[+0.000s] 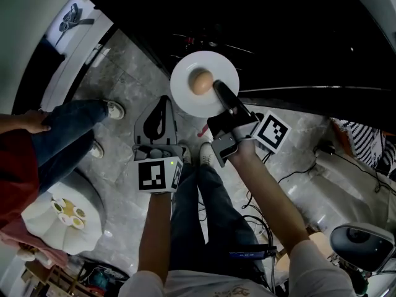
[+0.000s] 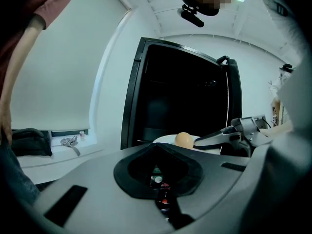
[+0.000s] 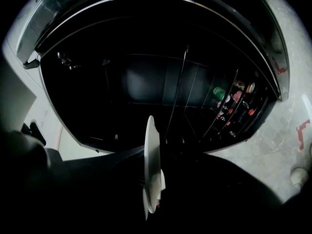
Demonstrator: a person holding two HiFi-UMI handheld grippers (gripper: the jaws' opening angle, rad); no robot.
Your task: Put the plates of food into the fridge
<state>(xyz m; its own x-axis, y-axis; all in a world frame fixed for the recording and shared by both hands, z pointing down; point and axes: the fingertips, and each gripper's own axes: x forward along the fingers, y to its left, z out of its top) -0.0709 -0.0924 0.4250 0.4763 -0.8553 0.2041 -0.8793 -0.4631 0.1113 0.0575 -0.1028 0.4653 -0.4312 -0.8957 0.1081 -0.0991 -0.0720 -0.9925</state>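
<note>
Gripping the white plate (image 1: 185, 96) by its near rim, the right gripper (image 1: 224, 93) has its jaws pinched narrow on the edge. It carries the plate flat, I'd guess so that the round tan piece of food (image 1: 201, 81) cannot roll off. The plate hangs just before the open fridge (image 1: 278, 36), not yet inside. The left gripper (image 1: 164, 100) hovers beside it, jaws together and empty, seemingly a spare. I count one plate, one piece of food and two grippers.
</note>
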